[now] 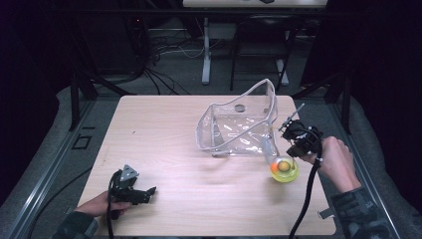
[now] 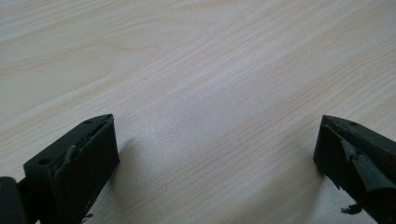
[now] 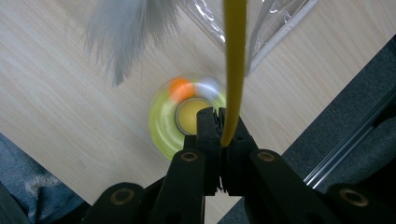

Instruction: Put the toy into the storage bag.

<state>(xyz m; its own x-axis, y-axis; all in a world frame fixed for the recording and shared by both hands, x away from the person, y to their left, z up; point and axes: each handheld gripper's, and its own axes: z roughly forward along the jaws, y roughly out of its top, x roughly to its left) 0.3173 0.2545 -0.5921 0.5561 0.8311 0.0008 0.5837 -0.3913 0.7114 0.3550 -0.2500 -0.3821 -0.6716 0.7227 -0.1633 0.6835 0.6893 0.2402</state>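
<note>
Item: cat-wand toy (image 3: 233, 70), thin yellow rod, feather tip; light, whippy. Your right gripper (image 3: 218, 122) pinches rod; left gripper (image 2: 215, 154) spread, empty, 7 o'clock on table (image 1: 164, 149). Grip low nr base.

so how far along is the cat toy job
Done: the right gripper has closed on the yellow wand of a feather toy, lifted above its yellow base. In hand: the toy is beside the clear bag, not in it. Left: probably getting it inside; the left gripper rests open on the table.
</note>
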